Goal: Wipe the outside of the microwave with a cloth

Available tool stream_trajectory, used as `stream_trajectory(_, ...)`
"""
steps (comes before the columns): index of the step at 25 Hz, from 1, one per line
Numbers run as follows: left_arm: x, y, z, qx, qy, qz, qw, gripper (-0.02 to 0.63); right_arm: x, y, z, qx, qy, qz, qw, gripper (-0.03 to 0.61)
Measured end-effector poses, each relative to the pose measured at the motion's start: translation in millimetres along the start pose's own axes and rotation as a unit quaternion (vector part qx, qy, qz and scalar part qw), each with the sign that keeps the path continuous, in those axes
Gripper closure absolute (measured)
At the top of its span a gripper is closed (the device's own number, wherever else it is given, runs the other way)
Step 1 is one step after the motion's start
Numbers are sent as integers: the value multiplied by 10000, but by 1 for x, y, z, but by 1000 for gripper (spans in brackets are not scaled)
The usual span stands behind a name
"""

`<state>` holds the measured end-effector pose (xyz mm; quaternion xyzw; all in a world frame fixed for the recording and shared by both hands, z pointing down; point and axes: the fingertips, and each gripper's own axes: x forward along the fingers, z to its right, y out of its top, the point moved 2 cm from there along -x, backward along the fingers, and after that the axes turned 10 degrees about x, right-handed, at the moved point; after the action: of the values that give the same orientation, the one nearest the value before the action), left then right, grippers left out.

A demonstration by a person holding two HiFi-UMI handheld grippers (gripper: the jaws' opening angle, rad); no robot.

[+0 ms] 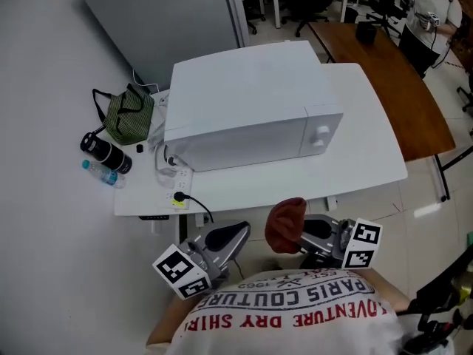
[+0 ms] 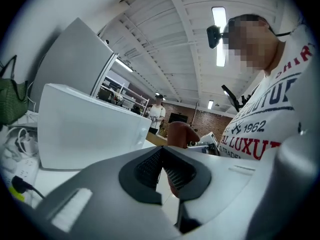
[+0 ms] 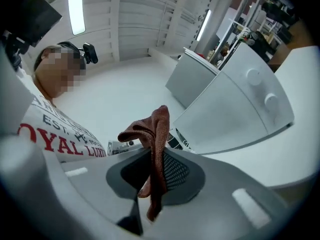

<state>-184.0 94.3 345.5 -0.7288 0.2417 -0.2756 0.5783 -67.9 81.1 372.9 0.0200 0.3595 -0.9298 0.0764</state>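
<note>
A white microwave point(image 1: 247, 117) stands on a white table point(image 1: 369, 139), its door and two knobs facing the near right. A rust-red cloth point(image 1: 284, 224) hangs bunched below the table's near edge, and my right gripper point(image 1: 307, 235) is shut on it; in the right gripper view the cloth point(image 3: 152, 144) sticks up between the jaws with the microwave point(image 3: 235, 109) beyond. My left gripper point(image 1: 236, 237) is shut with nothing in it, beside the cloth. In the left gripper view the microwave point(image 2: 90, 129) fills the left and the cloth point(image 2: 181, 134) shows past the jaws.
A green striped bag point(image 1: 129, 117), a black flask point(image 1: 107, 152) and a clear bottle point(image 1: 100, 172) lie left of the microwave. A white power strip point(image 1: 176, 187) with a black plug sits at the table's near left. A brown desk point(image 1: 399, 72) adjoins on the right.
</note>
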Motion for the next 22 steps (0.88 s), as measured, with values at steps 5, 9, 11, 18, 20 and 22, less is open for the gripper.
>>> stream_trajectory(5, -15, 12, 6, 190, -310, 295, 9989, 607, 14, -11, -15, -88, -285, -64, 9995, 538)
stream_trajectory(9, -16, 18, 12, 224, -363, 428, 9982, 607, 12, -1, -15, -312, -458, 23, 9985, 538)
stream_trajectory(11, -17, 21, 14, 229, -396, 439, 9980, 607, 13, 6, -18, -504, -523, 34, 9974, 538)
stream_trajectory(18, -21, 23, 17, 279, -457, 388, 9978, 607, 20, 7, -28, -922, -556, -152, 9941, 538)
stream_trajectory(20, -23, 21, 18, 281, -459, 365, 9979, 607, 21, 3, -29, -951, -551, -194, 9938, 538)
stream_trajectory(22, -26, 22, 18, 298, -452, 379, 9978, 607, 24, 1, -30, -969, -524, -210, 9937, 538)
